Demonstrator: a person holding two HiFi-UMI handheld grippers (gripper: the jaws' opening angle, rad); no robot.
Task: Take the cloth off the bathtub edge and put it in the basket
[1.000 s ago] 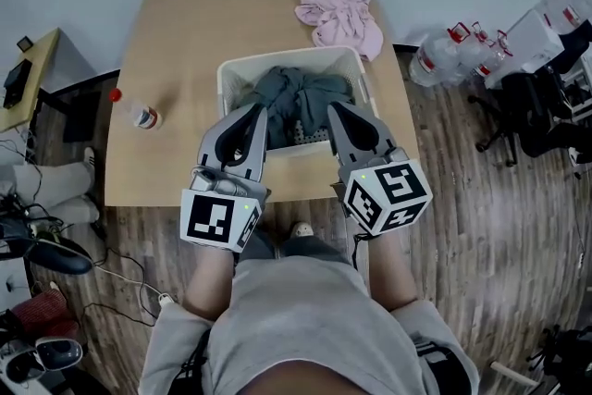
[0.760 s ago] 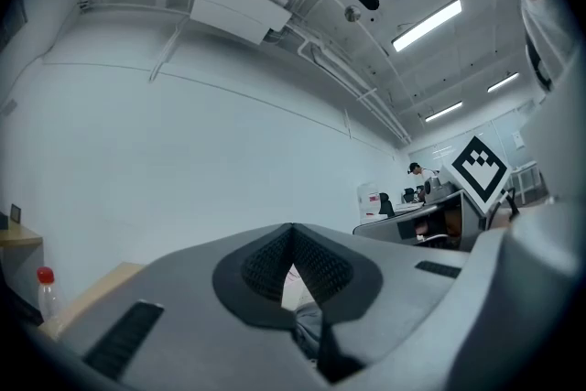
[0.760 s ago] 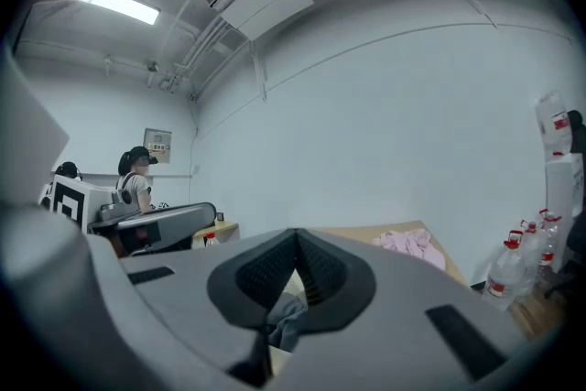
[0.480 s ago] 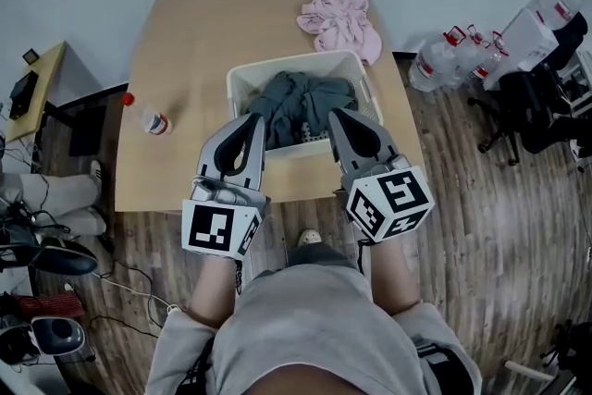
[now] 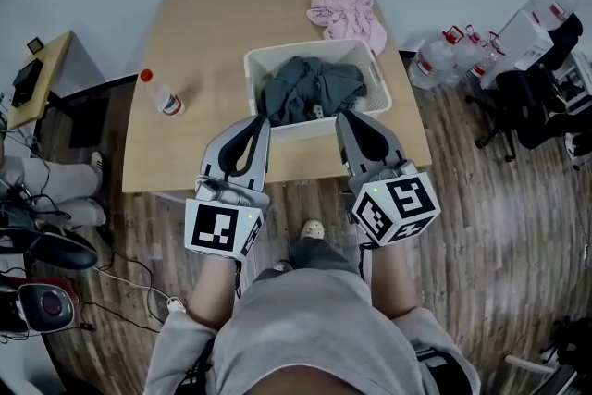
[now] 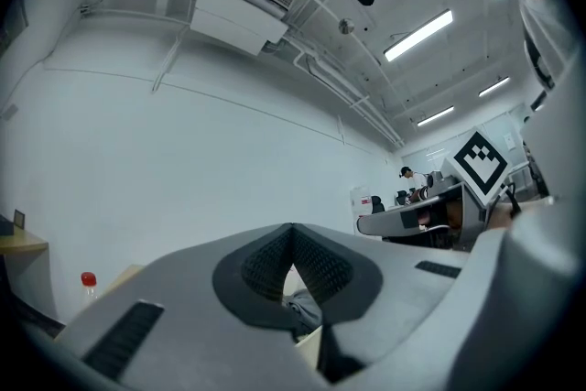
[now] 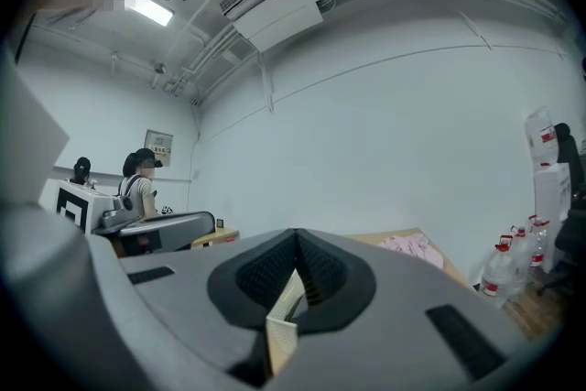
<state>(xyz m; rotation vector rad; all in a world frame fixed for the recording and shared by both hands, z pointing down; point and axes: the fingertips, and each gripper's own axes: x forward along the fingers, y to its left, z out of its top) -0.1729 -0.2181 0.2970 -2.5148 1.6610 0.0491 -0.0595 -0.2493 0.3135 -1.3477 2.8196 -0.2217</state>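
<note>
A white basket [image 5: 252, 62] stands on the wooden table [image 5: 213, 23] with a grey cloth [image 5: 310, 88] heaped inside it. A pink cloth [image 5: 350, 14] lies crumpled on the table's far right corner, behind the basket. My left gripper [image 5: 261, 121] is shut and empty, its tip at the basket's near left corner. My right gripper [image 5: 343, 117] is also shut and empty, by the basket's near wall. In the left gripper view the left gripper [image 6: 293, 233] points over the basket. In the right gripper view the right gripper [image 7: 296, 238] points toward the pink cloth [image 7: 409, 244].
A red-capped bottle [image 5: 163, 96] lies on the table's left side. Several water bottles [image 5: 453, 51] and a black chair [image 5: 532, 106] crowd the floor at the right. A small side table [image 5: 32, 79], shoes and cables are on the left floor.
Both shut grippers have drawn back from over the grey cloth to the basket's near wall. The head view has shifted, so the table and basket sit further right.
</note>
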